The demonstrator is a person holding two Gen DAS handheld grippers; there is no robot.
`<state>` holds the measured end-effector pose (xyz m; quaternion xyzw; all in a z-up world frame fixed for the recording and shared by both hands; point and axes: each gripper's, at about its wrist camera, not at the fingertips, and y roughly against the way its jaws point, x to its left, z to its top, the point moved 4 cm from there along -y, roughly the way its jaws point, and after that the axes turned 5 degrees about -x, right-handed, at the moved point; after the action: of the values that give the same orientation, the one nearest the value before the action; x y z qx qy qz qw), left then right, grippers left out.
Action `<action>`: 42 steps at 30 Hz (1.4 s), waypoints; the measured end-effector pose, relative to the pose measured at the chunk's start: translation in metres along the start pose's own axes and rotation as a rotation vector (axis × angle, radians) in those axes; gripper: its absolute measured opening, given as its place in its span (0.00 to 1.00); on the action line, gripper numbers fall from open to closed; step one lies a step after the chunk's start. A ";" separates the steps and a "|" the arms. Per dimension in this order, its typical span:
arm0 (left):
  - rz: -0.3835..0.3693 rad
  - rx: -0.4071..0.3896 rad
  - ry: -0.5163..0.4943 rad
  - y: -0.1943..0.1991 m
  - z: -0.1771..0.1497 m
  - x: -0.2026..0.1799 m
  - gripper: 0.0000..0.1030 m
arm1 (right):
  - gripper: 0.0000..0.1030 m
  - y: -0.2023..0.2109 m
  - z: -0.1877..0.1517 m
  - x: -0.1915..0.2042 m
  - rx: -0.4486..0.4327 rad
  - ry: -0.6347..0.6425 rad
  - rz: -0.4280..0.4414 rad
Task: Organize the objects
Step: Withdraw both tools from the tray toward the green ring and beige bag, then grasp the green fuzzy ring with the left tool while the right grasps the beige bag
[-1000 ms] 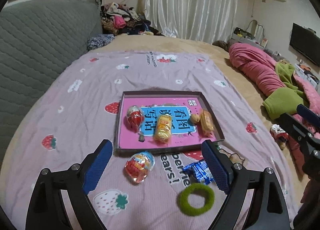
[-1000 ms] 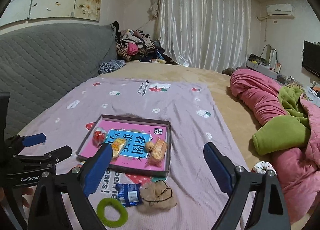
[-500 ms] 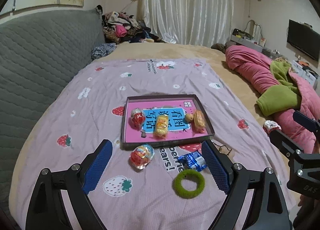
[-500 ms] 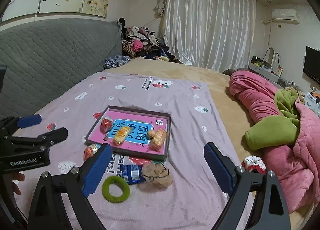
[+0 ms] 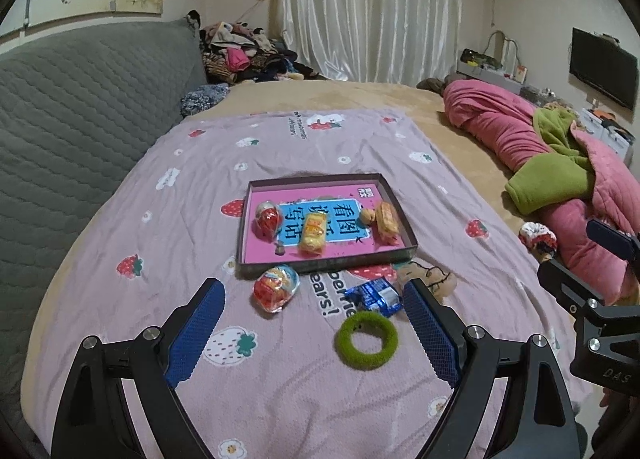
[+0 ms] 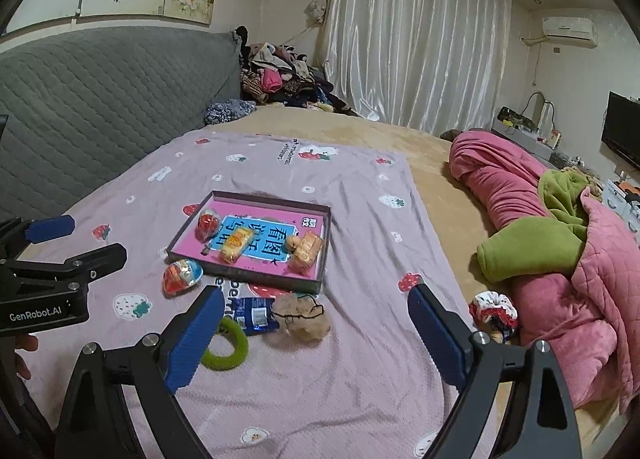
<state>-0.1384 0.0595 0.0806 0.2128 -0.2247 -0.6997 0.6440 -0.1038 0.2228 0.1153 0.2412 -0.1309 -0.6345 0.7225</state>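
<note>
A shallow pink-lined tray (image 5: 248, 203) (image 6: 325, 227) lies on the strawberry-print sheet, holding a red egg-shaped sweet (image 5: 267, 219), a yellow snack pack (image 5: 313, 235), a small nut and an orange biscuit pack (image 5: 387, 219). In front of it lie a second red egg sweet (image 5: 276, 288) (image 6: 182, 277), a blue wrapper (image 5: 376, 296) (image 6: 254, 314), a green fuzzy ring (image 5: 366, 340) (image 6: 228, 347) and a tan plush (image 6: 304, 317). My left gripper (image 5: 314, 333) hangs open above the sheet, nothing between its fingers. My right gripper (image 6: 314, 337) is likewise open and empty.
A grey quilted headboard (image 5: 80, 107) runs along the left. Rolled pink and green bedding (image 6: 552, 243) lies along the right side, with a patterned scrunchie (image 6: 494, 309) beside it. Clothes are piled at the far end by the curtain.
Both grippers have drawn back from the tray and the left has risen a little, so the tray and loose items look smaller and farther. Both jaws stay wide open.
</note>
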 end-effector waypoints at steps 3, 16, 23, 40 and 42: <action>0.002 0.005 -0.007 -0.001 -0.005 -0.004 0.89 | 0.91 0.000 -0.005 0.001 0.008 0.005 0.003; -0.001 0.103 -0.023 -0.043 -0.043 -0.011 0.89 | 0.91 -0.034 -0.039 0.005 0.068 0.049 0.016; -0.012 0.183 -0.045 -0.080 -0.074 -0.019 0.89 | 0.91 -0.066 -0.063 0.006 0.120 0.095 -0.005; -0.022 0.315 -0.048 -0.153 -0.111 -0.020 0.89 | 0.91 -0.143 -0.093 0.017 0.202 0.271 -0.039; -0.024 0.324 -0.049 -0.160 -0.112 -0.021 0.89 | 0.91 -0.153 -0.095 0.019 0.207 0.304 -0.057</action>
<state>-0.2000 0.0872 -0.1044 0.2994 -0.3474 -0.6669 0.5873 -0.1848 0.2094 -0.0461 0.4110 -0.0775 -0.5943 0.6870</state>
